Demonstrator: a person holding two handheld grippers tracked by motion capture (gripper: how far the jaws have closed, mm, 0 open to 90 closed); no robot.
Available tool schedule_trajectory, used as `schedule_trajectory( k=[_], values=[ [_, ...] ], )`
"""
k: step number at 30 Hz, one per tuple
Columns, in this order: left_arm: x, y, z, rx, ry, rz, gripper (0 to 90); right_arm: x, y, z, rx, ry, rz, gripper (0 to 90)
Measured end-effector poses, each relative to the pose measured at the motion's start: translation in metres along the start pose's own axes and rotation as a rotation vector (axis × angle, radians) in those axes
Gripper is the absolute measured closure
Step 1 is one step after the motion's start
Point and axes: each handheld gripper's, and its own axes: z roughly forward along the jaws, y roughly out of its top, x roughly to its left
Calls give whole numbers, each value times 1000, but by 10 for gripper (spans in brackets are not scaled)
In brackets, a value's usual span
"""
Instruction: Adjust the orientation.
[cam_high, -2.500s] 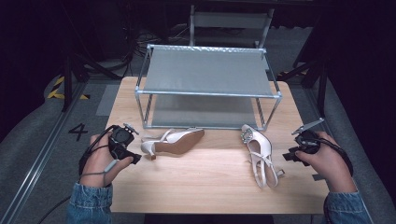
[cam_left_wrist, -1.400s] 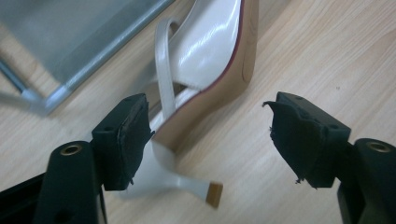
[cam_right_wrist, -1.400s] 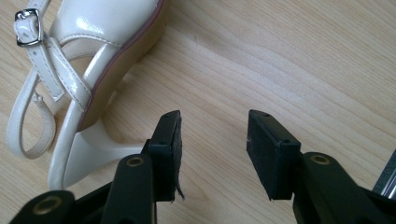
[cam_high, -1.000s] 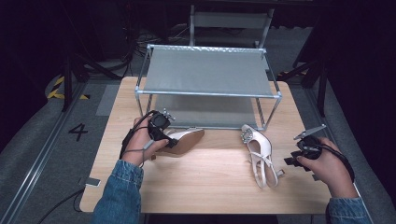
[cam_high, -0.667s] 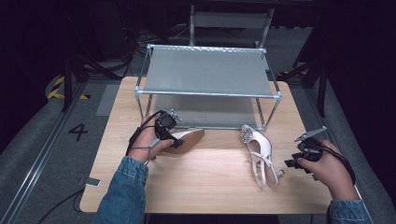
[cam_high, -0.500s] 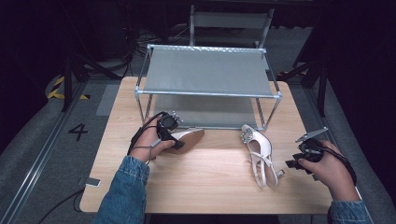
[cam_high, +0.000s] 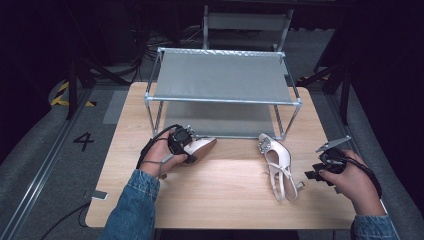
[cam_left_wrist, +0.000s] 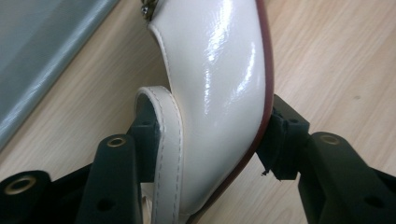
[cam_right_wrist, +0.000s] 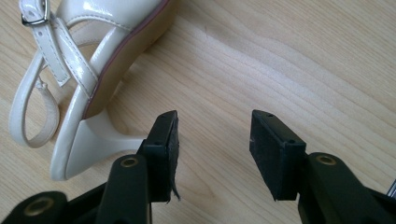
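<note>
Left gripper (cam_left_wrist: 205, 140), its jaws just closed, clamps the glossy white patent heeled sandal (cam_left_wrist: 219, 88) at centre frame, its toe cut off above. Right gripper (cam_right_wrist: 212, 140) stands unclenched over bare woodgrain table (cam_right_wrist: 303, 60); second strappy sandal (cam_right_wrist: 88, 70) lies upper left.

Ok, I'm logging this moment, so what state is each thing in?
Left hand-held gripper: jaws have just been closing, pads now on both sides of the left shoe.
Left shoe: on its side on the table, gripped.
Right hand-held gripper: open, nothing between its jaws.
Right shoe: lying on the table, untouched.
Rack: both shelves bare.
</note>
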Motion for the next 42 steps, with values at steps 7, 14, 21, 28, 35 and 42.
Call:
schedule_trajectory(
  k=[7, 14, 21, 28, 35, 42],
  values=[
    [4, -12, -18, 28, 173, -104, 504, 1, 3, 2, 3, 2, -7, 534],
    [-9, -11, -11, 85, 211, -135, 377, 5, 8, 2, -1, 4, -18, 524],
    [-31, -5, -15, 81, 130, -95, 297, 4, 7, 2, -3, 3, -16, 517],
    [-50, -3, -22, 71, -63, -60, 363, 3, 6, -1, -12, 6, -13, 510],
    [-53, -5, -16, 98, -98, -65, 389, 3, 6, -1, -15, 5, -14, 504],
    [-59, -10, -36, 43, -46, -76, 281, 2, 5, -2, -20, 4, -7, 499]
  ],
)
